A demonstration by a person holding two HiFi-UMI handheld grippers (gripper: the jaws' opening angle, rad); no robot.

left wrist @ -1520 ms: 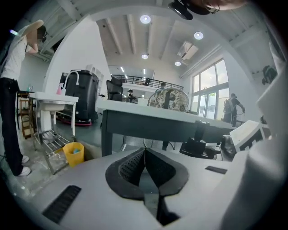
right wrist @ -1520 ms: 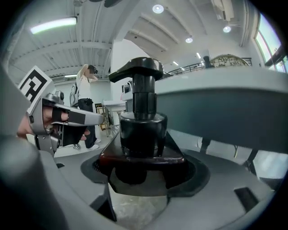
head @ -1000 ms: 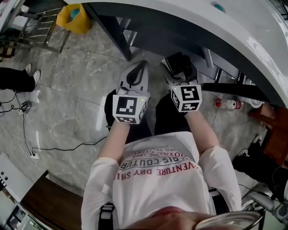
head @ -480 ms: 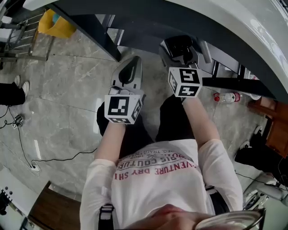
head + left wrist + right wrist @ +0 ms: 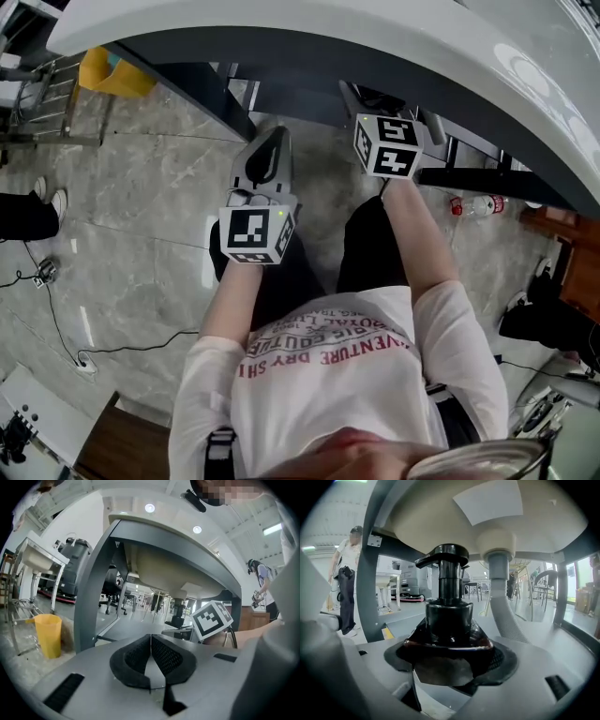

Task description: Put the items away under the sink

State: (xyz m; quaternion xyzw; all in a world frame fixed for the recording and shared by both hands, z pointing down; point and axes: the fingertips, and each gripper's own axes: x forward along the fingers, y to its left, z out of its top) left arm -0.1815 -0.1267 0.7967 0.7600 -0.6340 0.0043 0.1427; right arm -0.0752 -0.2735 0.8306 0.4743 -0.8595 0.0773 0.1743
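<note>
While the white sink (image 5: 525, 103) arches over the whole upper part of the head view, its dark frame (image 5: 202, 89) slants down to the grey stone floor (image 5: 141, 187), and the person stands bent over at the sink's front edge. Seen from below in the right gripper view, the pale underside of the basin (image 5: 440, 508) fills the top, with a ribbed drain hose (image 5: 508, 606) dropping from it.

A yellow bin (image 5: 117, 70) stands on the floor beyond the left end of the sink, and a small clear bottle (image 5: 473, 204) lies on the floor under the right end.

The task's thing is a dark pump bottle (image 5: 447, 606), upright in the air under the basin, just left of the drain hose in that view. The right gripper (image 5: 452, 660) is clenched on its body below the shoulder.

The bottle looks stiff and glossy, so probably slippery. With liquid inside it is likely of moderate weight. The pump head is the weak part, so the body is the sound place to hold, as now.

The left gripper (image 5: 151, 644) hangs at the sink's front edge, its ribbed pads pressed together on nothing.
</note>
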